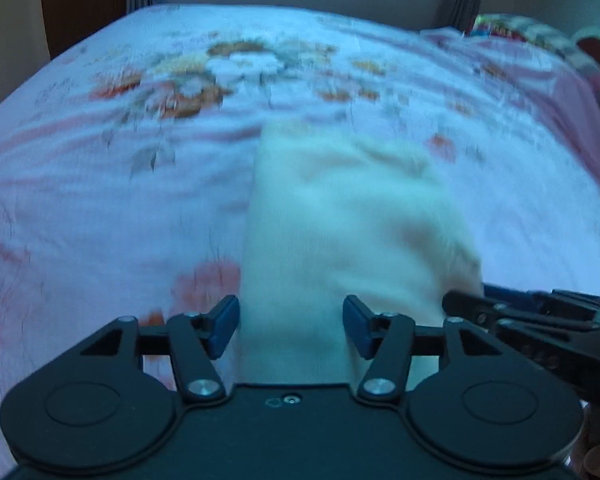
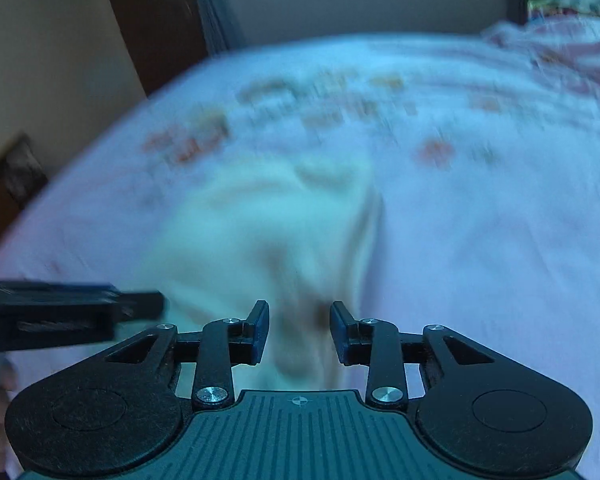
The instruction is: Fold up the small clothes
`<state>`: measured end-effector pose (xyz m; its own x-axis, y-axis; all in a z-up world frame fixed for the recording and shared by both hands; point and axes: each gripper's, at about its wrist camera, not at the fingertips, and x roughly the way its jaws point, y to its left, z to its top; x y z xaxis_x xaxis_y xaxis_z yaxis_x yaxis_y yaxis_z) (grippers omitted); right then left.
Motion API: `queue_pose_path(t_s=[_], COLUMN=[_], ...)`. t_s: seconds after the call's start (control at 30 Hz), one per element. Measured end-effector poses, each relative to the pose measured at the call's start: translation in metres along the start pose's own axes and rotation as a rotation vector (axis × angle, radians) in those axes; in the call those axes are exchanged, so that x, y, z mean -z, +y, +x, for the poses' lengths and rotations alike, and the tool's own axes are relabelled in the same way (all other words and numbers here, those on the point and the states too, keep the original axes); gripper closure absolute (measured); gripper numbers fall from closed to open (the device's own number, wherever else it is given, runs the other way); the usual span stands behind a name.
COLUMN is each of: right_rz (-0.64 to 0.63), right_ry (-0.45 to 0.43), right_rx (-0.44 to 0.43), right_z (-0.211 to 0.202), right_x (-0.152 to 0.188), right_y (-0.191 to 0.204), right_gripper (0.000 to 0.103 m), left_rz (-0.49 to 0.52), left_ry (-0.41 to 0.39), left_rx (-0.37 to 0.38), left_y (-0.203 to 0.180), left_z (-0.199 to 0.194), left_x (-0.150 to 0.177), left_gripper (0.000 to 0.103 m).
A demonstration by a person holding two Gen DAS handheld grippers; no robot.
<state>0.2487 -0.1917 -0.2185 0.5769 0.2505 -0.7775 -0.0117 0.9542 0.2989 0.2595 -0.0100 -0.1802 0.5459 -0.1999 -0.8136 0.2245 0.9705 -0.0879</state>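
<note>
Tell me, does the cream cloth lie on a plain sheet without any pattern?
No. The cream cloth lies on a white bedsheet printed with orange and brown flowers.

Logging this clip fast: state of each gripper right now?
Left gripper: open, cream garment between its fingers, not pinched.
Right gripper: open, same garment between its fingers, no visible grip.

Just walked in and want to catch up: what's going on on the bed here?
A person is working with two hand-held grippers over a cream-coloured garment lying on a floral bedsheet. The left gripper and the right gripper both have their jaws apart, with cloth between them but not pinched. The pictures are motion-blurred, so how far the fold has got is unclear.
</note>
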Motion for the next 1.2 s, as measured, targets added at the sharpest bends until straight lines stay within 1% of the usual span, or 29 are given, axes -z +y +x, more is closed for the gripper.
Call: queue_pose_path(t_s=[0.03, 0.07, 0.13, 0.17, 0.2, 0.23, 0.27, 0.3, 0.33, 0.4, 0.43, 0.53, 0.63, 0.7, 0.77, 0.87, 1.0, 1.13, 1.2], right_rz=[0.026, 0.049, 0.052, 0.06, 0.068, 0.075, 0.078, 0.076, 0.065, 0.046, 0.045, 0.084, 0.107, 0.122, 0.115, 0.099, 0.074, 0.04, 0.042], right_ry=[0.036, 0.019, -0.036, -0.072, -0.1, -0.127, -0.155, -0.182, -0.209, -0.246, -0.254, -0.274, -0.288, -0.304, -0.328, -0.349, -0.377, -0.404, -0.411], right_rx=[-0.002, 0.002, -0.005, -0.026, -0.049, -0.066, -0.075, -0.081, -0.084, -0.073, -0.072, -0.097, -0.099, -0.108, -0.104, -0.105, -0.095, -0.099, -0.105], right_z=[0.003, -0.005, -0.031, -0.049, -0.066, -0.083, -0.098, -0.112, -0.127, -0.148, -0.158, -0.181, -0.202, -0.215, -0.23, -0.245, -0.264, -0.281, -0.289], right_x=[0.008, 0.014, 0.017, 0.018, 0.022, 0.025, 0.029, 0.034, 0.04, 0.051, 0.056, 0.069, 0.08, 0.087, 0.096, 0.107, 0.119, 0.13, 0.135], right_y=[-0.004, -0.007, -0.006, -0.006, -0.006, -0.005, -0.004, -0.002, 0.001, 0.006, 0.008, 0.009, 0.009, 0.006, 0.008, 0.014, 0.023, 0.031, 0.032], right_gripper=[0.07, 0.07, 0.07, 0.07, 0.067, 0.063, 0.045, 0.026, 0.023, 0.022, 0.022, 0.022, 0.022, 0.012, 0.009, 0.007, 0.0, 0.0, 0.0], left_rz=[-0.003, -0.018, -0.041, -0.042, -0.043, -0.044, -0.035, -0.021, -0.004, 0.034, 0.038, 0.045, 0.056, 0.067, 0.073, 0.068, 0.052, 0.022, 0.027], left_ry=[0.014, 0.02, 0.004, -0.008, -0.021, -0.039, -0.06, -0.078, -0.095, -0.122, -0.134, -0.155, -0.178, -0.196, -0.21, -0.226, -0.255, -0.285, -0.298], left_rx=[-0.007, -0.01, -0.014, -0.015, -0.016, -0.017, -0.021, -0.028, -0.038, -0.045, -0.046, -0.036, -0.034, -0.036, -0.041, -0.056, -0.088, -0.094, -0.103], left_y=[-0.001, -0.001, 0.0, -0.001, -0.003, -0.006, -0.01, -0.014, -0.02, -0.032, -0.036, -0.047, -0.056, -0.06, -0.063, -0.065, -0.064, -0.061, -0.062], left_z=[0.0, -0.005, -0.022, -0.035, -0.046, -0.059, -0.072, -0.083, -0.094, -0.115, -0.124, -0.148, -0.168, -0.18, -0.191, -0.203, -0.22, -0.236, -0.243], left_x=[0.006, 0.012, 0.018, 0.02, 0.022, 0.025, 0.028, 0.031, 0.035, 0.042, 0.046, 0.053, 0.062, 0.069, 0.077, 0.088, 0.105, 0.123, 0.13], left_gripper=[0.048, 0.049, 0.049, 0.048, 0.047, 0.041, 0.036, 0.033, 0.029, 0.025, 0.021, 0.017, 0.011, 0.009, 0.005, 0.003, 0.002, 0.002, 0.002])
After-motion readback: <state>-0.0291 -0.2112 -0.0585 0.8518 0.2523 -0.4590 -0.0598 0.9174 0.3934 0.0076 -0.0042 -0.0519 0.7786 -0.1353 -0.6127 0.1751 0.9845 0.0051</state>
